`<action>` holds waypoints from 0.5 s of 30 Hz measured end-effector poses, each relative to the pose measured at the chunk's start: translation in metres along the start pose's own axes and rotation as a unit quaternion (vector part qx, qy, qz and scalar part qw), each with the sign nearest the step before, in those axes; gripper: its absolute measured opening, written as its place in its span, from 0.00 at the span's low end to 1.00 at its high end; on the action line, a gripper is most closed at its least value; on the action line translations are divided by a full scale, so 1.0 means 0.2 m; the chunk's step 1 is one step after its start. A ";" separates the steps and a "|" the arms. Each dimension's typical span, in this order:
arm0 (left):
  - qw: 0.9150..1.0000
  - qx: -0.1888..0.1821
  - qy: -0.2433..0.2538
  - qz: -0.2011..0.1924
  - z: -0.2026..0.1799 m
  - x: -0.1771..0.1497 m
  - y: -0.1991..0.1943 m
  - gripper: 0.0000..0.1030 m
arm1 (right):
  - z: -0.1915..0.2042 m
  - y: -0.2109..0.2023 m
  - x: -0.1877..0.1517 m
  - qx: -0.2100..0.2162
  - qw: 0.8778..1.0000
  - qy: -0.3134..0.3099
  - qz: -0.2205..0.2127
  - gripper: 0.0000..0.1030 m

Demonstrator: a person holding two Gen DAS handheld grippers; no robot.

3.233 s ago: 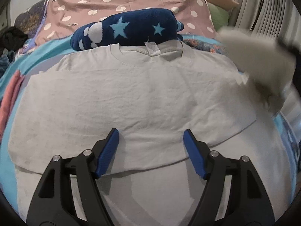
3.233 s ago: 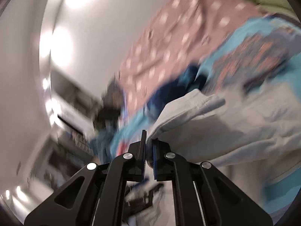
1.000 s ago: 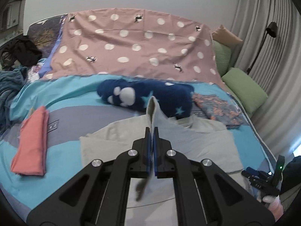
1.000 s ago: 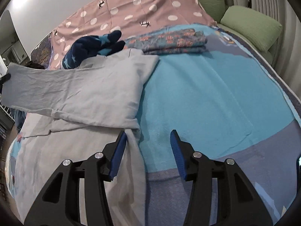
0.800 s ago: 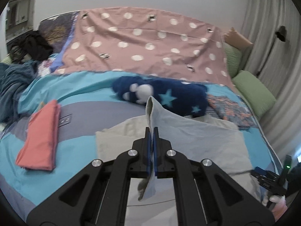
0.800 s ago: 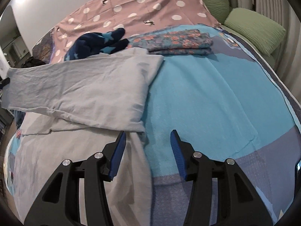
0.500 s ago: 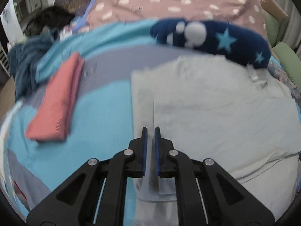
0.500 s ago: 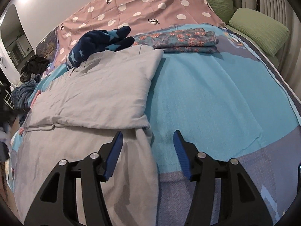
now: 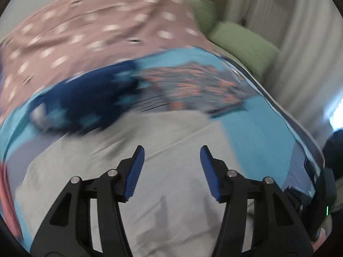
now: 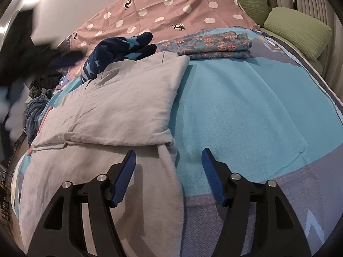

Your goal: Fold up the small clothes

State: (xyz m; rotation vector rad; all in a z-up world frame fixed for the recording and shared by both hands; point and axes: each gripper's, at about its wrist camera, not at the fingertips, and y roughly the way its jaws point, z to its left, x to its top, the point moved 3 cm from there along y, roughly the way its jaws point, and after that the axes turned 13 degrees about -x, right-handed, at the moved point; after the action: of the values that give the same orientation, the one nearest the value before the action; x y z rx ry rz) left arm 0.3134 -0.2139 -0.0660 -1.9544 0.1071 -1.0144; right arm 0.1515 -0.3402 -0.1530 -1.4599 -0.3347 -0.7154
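Right wrist view takes in the bed (image 10: 246,107) first, its blue blanket spread wide, with a polka-dot sheet (image 10: 163,10) at the head and green pillows (image 10: 298,30) off to the right. On the blanket lies the grey shirt (image 10: 120,107), the largest loose thing: its upper part is folded in on itself into a flat slab, sleeves tucked, while the lower part runs toward the camera in a single layer. Beyond it sit a navy star garment (image 10: 120,51) and a folded floral cloth (image 10: 210,45). Smallest are the claws: the right claw (image 10: 169,177) hangs wide open and empty just above the shirt's right edge, where the fold meets the lower panel. Left wrist view is blurred, yet the left claw (image 9: 171,171) reads as wide open too, holding nothing, over the grey cloth. The shirt looks light, soft and limp, so it would probably sag and slide if lifted by one point; the surer hold seems to be the hem corners, one per claw, pinching all layers so the lower panel can be brought up over the slab.
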 end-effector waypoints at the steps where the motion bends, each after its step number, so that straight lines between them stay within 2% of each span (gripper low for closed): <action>1: 1.000 0.000 0.016 0.019 -0.08 0.06 0.12 0.54 | -0.01 0.00 0.00 0.005 1.000 0.004 0.000 0.64; 4: 0.996 0.021 0.062 0.060 -0.24 0.15 0.38 0.54 | -0.03 0.00 0.00 0.021 1.000 0.018 0.000 0.64; 7: 0.982 0.088 0.123 0.117 -0.31 0.16 0.64 0.51 | -0.04 0.00 0.00 0.029 0.999 0.024 0.001 0.64; 8: 0.977 0.104 0.130 0.135 -0.30 0.14 0.69 0.33 | -0.04 0.00 0.00 0.032 0.999 0.025 0.001 0.65; 10: 0.970 0.119 0.135 0.165 -0.27 0.11 0.77 0.09 | -0.05 0.00 0.00 0.039 0.999 0.030 0.001 0.65; 11: 0.972 0.115 0.132 0.159 -0.26 0.13 0.77 0.04 | -0.05 0.00 0.00 0.042 0.999 0.033 0.001 0.65; 12: 0.976 0.104 0.122 0.149 -0.25 0.14 0.74 0.03 | -0.05 0.00 0.00 0.045 0.998 0.035 0.001 0.66; 14: 0.993 0.034 0.052 0.097 -0.21 0.22 0.62 0.02 | -0.06 0.00 0.00 0.050 0.998 0.040 0.000 0.66; 15: 0.997 -0.006 0.015 0.073 -0.19 0.26 0.57 0.02 | -0.06 -0.01 0.00 0.050 0.998 0.041 -0.001 0.66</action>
State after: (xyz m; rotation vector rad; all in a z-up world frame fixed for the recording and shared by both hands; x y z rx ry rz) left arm 0.3558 -0.3287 -0.1096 -1.9124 0.2702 -0.9480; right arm 0.1478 -0.3516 -0.1536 -1.3315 -0.3042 -0.7469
